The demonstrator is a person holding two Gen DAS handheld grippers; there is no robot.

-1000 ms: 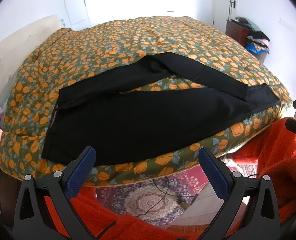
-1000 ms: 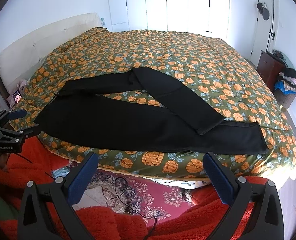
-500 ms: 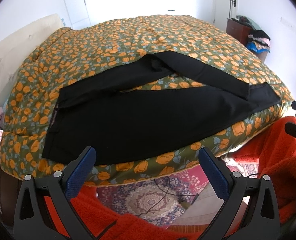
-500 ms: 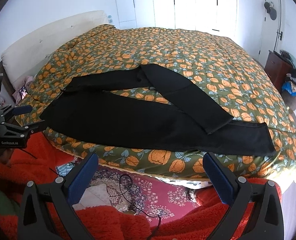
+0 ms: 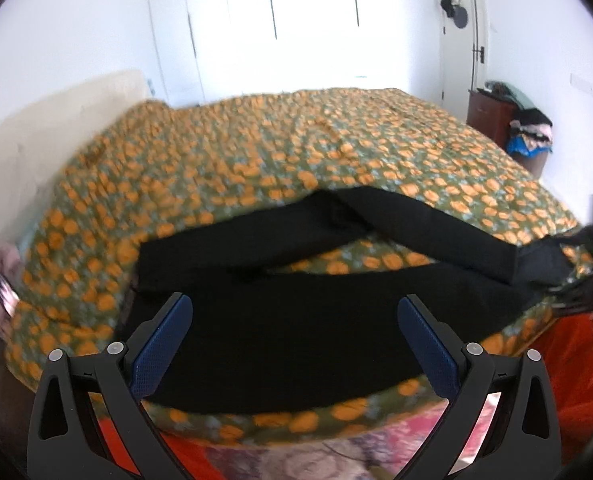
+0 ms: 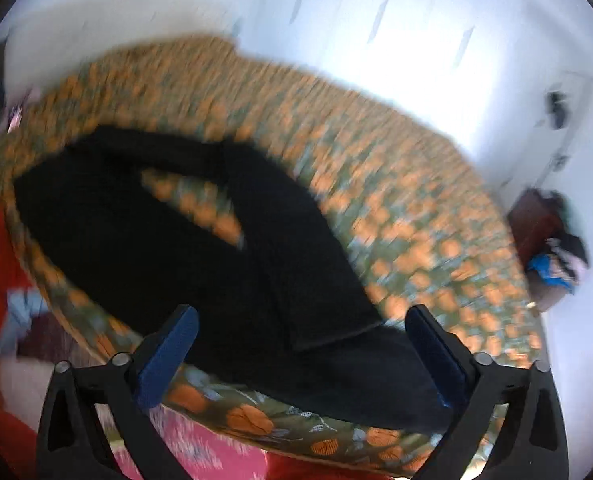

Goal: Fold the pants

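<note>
Black pants (image 5: 296, 332) lie spread along the near edge of a bed with an orange-flowered quilt (image 5: 256, 160). One leg is folded back and crosses over the other (image 6: 288, 248). My left gripper (image 5: 294, 302) hovers open over the wide waist end, its blue pads (image 5: 160, 344) apart and touching nothing. My right gripper (image 6: 302, 312) hangs above the leg hems (image 6: 376, 360) at the bed's edge. Its jaws are closing but still stand wide. The cloth lies below them, and the pads do not press on it. The right wrist view is blurred and tilted.
A cream headboard (image 5: 36, 140) is at the left and white wardrobe doors (image 5: 276, 20) stand behind the bed. A brown dresser (image 5: 492, 112) with piled clothes stands at the right. Red fleece (image 5: 576, 380) and a patterned rug (image 6: 216, 452) lie below the bed edge.
Both grippers have come in over the bed, so the pants now lie under their fingers. The right view has rolled and blurred, and its fingers stand slightly closer together.
</note>
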